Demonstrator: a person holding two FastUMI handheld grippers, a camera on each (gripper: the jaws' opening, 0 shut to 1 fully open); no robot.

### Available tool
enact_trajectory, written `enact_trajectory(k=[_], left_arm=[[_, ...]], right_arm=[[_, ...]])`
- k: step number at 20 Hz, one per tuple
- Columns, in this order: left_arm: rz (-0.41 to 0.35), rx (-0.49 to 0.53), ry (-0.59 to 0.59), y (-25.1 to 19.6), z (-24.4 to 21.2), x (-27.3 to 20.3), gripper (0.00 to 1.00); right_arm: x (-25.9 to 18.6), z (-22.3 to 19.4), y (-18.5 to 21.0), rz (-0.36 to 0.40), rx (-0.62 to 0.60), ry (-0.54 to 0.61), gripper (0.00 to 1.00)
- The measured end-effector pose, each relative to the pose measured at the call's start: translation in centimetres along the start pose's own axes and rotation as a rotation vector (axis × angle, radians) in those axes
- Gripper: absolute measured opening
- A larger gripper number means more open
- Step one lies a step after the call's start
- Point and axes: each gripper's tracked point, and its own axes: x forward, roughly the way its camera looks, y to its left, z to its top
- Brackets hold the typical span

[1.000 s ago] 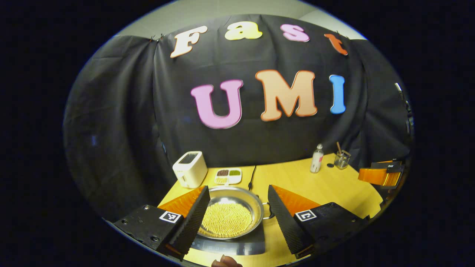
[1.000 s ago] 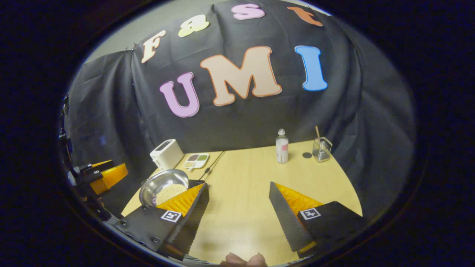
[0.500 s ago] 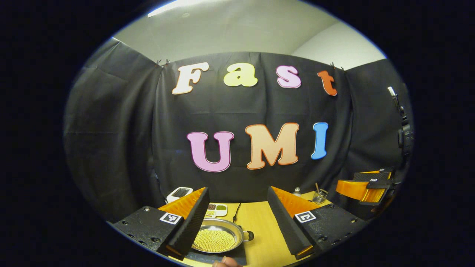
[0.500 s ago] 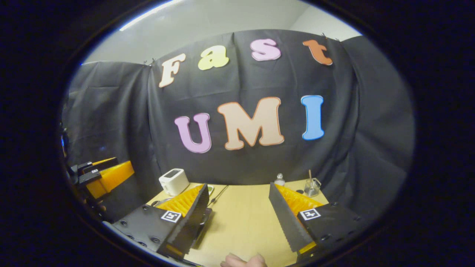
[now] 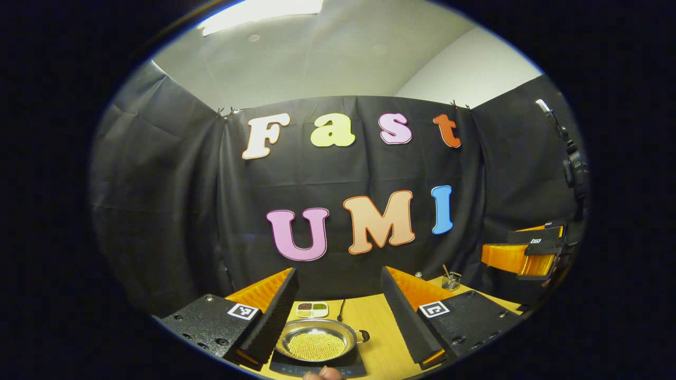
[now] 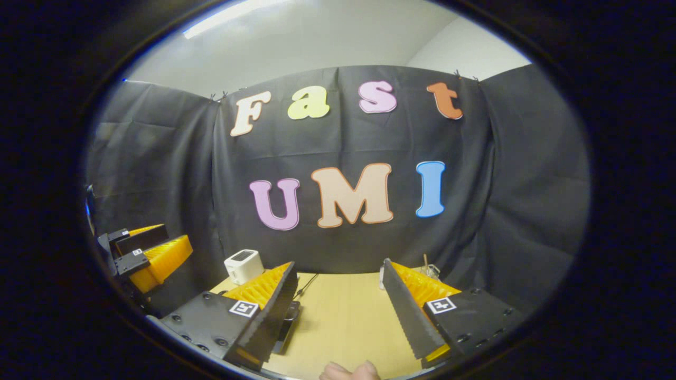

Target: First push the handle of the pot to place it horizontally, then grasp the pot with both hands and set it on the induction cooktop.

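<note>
On the wooden table, the pot sits on the induction cooktop, full of loose grains. We judge it stiff, slick and spill-prone, best held level by its side handle and opposite rim. Our left gripper and right gripper are spread and empty.

Mock kitchen booth: black cloth wall, wooden table, toaster, induction cooktop.

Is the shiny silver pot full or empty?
Not empty. In the left gripper view the shiny silver pot sits on the black induction cooktop, and small yellow grains cover its bottom, well below the rim.
</note>
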Motion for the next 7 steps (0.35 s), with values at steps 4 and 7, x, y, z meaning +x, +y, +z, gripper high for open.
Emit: enact_trajectory(k=[4,7], left_arm=[[0.033,-0.013,-0.024,1.5,1.1,-1.9,0.95],[0.047,-0.017,-0.013,1.8,0.9,-2.8,0.94]], right_arm=[[-1.7,2.4,0.4,-0.012,0.003,-0.084,0.93],[-2.7,2.7,0.4,-0.006,-0.016,-0.099,0.93]])
